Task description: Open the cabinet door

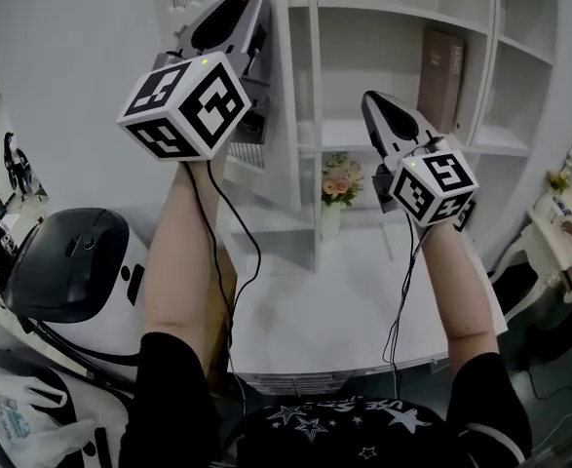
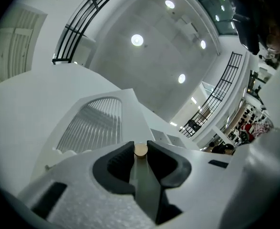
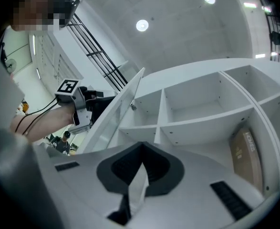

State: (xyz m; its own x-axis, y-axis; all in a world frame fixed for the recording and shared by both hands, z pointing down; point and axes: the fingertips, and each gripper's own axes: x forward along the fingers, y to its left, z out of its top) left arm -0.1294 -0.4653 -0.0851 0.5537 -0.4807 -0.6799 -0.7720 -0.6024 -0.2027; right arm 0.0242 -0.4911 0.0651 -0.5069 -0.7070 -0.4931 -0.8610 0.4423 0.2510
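- left hand-held gripper [image 1: 251, 3]: white shell, black lining inside the jaws, and a cube of bold black-and-white square markers
- right hand-held gripper [image 1: 373, 103]: the same white and black, with a like black-and-white marker cube
- cabinet door [image 2: 94, 123]: white frame round a pale pane patterned with fine upright ribs
- knob [image 2: 140, 150]: pale tan
- shelves [image 1: 393, 66]: plain white all through
- box [image 1: 439, 66]: dull brown, with faint pale print
- flowers [image 1: 341, 176]: pink and cream with a little green
- vase [image 1: 330, 222]: white
- desk [image 1: 315, 310]: white
- cables [image 1: 229, 222]: black
- person's top [image 1: 344, 432]: black, scattered with white stars
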